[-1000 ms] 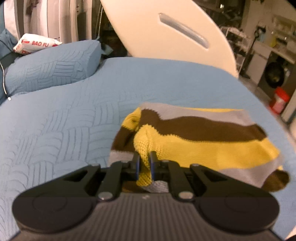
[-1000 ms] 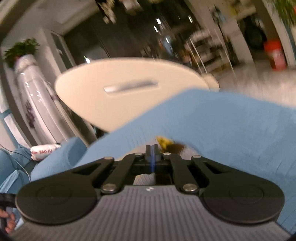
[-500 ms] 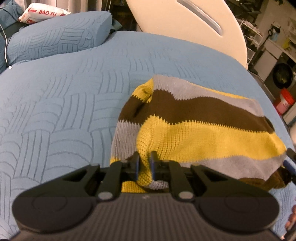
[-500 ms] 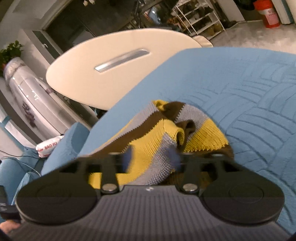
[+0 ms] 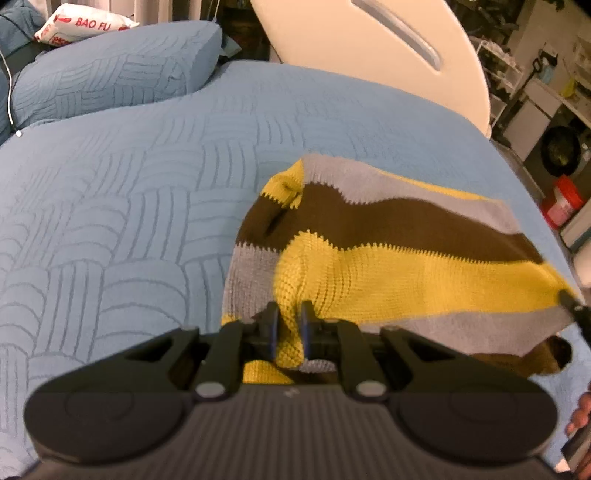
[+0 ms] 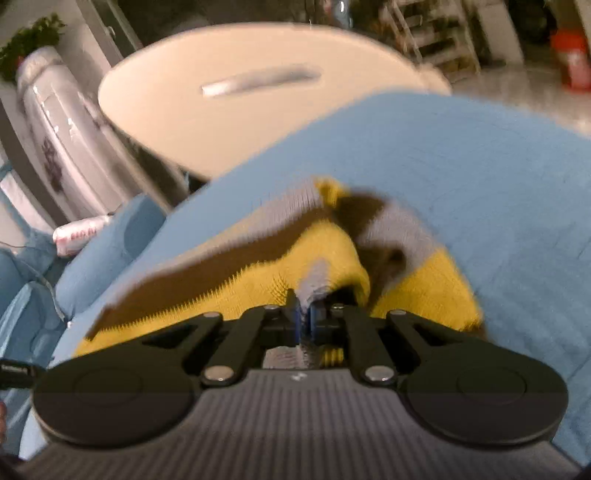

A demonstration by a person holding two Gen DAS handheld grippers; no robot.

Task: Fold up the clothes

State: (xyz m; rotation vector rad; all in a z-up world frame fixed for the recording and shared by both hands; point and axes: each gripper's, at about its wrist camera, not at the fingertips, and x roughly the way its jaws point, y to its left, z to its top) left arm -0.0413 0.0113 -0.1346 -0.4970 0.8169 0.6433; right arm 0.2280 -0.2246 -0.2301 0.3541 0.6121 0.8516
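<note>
A knitted sweater (image 5: 388,243) with yellow, brown and grey stripes lies on the blue quilted bed (image 5: 129,221). In the left wrist view my left gripper (image 5: 290,321) is shut on a yellow fold at the sweater's near edge. The right wrist view shows my right gripper (image 6: 303,317) with its jaws closing on a grey fold of the sweater (image 6: 258,273); the pads press the knit between them. A dark tip of the right gripper (image 5: 576,310) also shows at the sweater's right corner in the left wrist view. The knit stretches between the two grips.
A blue pillow (image 5: 110,70) and a white bag with red print (image 5: 85,26) lie at the bed's far left. A cream footboard (image 5: 388,55) stands behind the bed. Shelves, a washing machine (image 5: 561,155) and a red container (image 5: 563,201) stand at the right. A hand (image 5: 581,417) shows at the right edge.
My right gripper came down to the sweater, opened wide and closed on a grey fold. The left gripper kept its grip and tilted further down, and the sweater now spreads wider.
</note>
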